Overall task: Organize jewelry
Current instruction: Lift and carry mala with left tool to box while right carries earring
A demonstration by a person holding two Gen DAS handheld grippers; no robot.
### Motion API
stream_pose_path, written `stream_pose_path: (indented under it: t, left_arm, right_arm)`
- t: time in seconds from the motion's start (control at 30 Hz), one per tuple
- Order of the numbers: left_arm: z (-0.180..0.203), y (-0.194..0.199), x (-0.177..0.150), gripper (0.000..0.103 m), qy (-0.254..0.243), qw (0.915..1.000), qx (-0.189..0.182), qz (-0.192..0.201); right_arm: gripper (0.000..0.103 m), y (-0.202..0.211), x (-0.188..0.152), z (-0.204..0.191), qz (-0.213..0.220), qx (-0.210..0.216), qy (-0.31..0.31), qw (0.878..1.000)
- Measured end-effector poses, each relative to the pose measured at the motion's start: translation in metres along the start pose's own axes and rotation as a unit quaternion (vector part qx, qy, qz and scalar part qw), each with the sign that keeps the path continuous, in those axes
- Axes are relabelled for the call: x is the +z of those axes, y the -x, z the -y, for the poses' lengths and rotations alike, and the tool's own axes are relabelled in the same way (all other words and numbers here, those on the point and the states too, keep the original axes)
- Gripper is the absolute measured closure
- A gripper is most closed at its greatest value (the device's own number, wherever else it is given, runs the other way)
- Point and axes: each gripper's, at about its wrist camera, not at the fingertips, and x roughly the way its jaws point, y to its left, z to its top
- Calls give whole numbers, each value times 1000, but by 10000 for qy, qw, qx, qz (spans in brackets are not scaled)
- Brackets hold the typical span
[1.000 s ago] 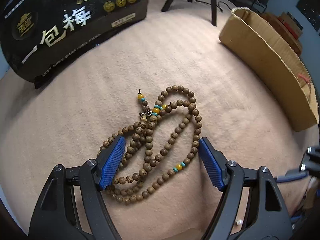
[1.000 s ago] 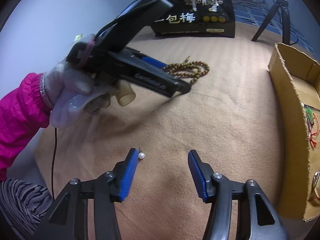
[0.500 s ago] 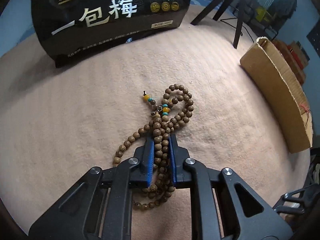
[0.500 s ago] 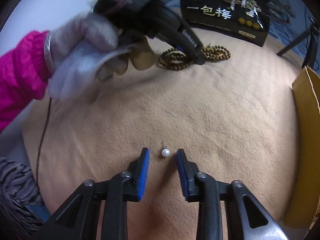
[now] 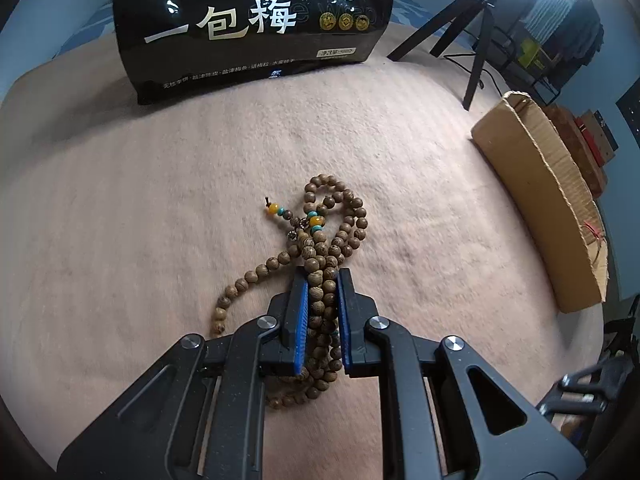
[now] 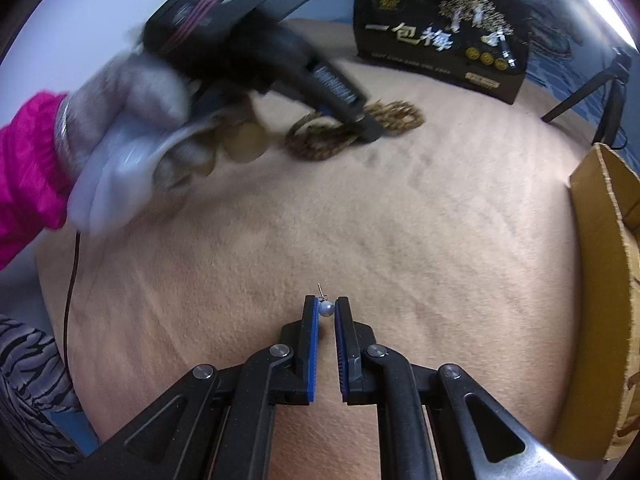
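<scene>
Left claw [image 5: 322, 280] has just been closing and now pinches the wooden bead necklace [image 5: 320, 248], several strands bunched between the blue pads [image 5: 301, 312]. The far loop with the yellow and teal beads lies flat on the beige blanket [image 5: 160, 200] beyond the tips; one strand arcs out to the left, more beads trail under the claw.

Right claw [image 6: 327, 310] has just been closing too; it is now pressed onto the pearl earring [image 6: 325, 309] at its very tips, stud post sticking up past them. Earring sits low against the blanket near the front edge.

From the right camera the left claw shows motion-blurred, held by a white-gloved hand [image 6: 120, 136] with a pink sleeve [image 6: 28, 168], tips down in the bead pile.

Cardboard box [image 5: 548, 208] stands at the right edge of the blanket, well apart from both items. Black snack bag [image 5: 256, 28] stands at the far side behind the necklace. Tripod [image 5: 472, 40] beyond that.
</scene>
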Motion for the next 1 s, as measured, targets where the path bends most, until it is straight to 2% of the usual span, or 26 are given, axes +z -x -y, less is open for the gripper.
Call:
stream_pose_path:
  t: [0.27,0.53,1.0]
  left_arm:
    - [15,29,-10,92,83,9998,-98,147]
    - [39,55,-12,92,139,9991,-261,317]
    - [95,88,4,92,-46,9961,-540,699]
  right_arm:
    - [97,26,12,24,354,-143,-238,9990]
    - [97,64,8,41,728,-323,-518,9955]
    - [97,130,-5,101,1198,-842,-1151,9825]
